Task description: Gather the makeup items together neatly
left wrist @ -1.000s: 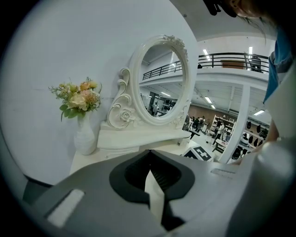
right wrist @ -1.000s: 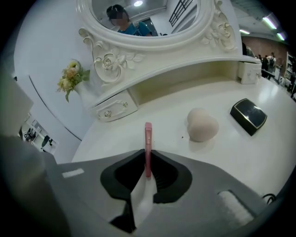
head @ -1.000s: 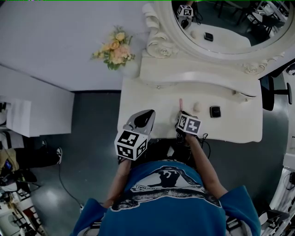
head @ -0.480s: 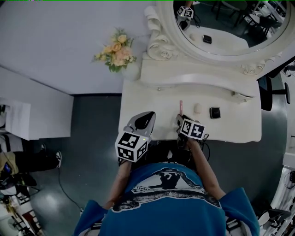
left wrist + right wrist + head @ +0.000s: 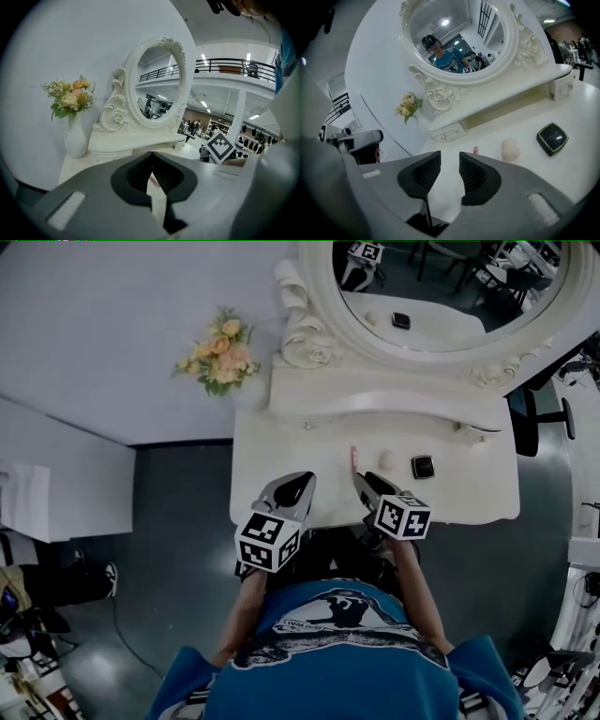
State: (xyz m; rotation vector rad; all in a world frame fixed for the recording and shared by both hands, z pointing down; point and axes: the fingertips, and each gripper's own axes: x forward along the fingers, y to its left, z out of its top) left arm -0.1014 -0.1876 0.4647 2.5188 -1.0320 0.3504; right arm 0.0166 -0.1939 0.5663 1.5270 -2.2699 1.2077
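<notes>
Head view: white vanity table [image 5: 281,442] w/ oval mirror [image 5: 450,287] at the back and flowers [image 5: 214,357] at its left rear corner. Three makeup items lie in a short row right of centre: pink stick [image 5: 353,457], beige sponge [image 5: 385,461] just beside it, then black compact [image 5: 423,467] farther right. None of them touch.

Left claw [image 5: 298,482] hangs over the table's front edge, well left of the row. Right claw [image 5: 364,480] sits near the front edge w/ its tips just short of the pink stick. This view is too far off to tell how either claw stands.

Right gripper view settles that: right claw [image 5: 449,157] is released, ribbed pads apart, only bare table [image 5: 581,117] between them. The pink stick [image 5: 476,150] peeks out just past the right pad. Beyond it, sponge [image 5: 510,150] stands on end and compact [image 5: 552,138] lies flat, lid closed. The mirror here reflects a person in a blue shirt, which the head view doesn't show.

Left gripper view: left claw [image 5: 151,157] is clenched, tips meeting, nothing gripped. No makeup shows in this view, only mirror, flowers [image 5: 70,96] in a white vase [image 5: 76,138], and the right claw's marker cube [image 5: 220,146] at the right.
</notes>
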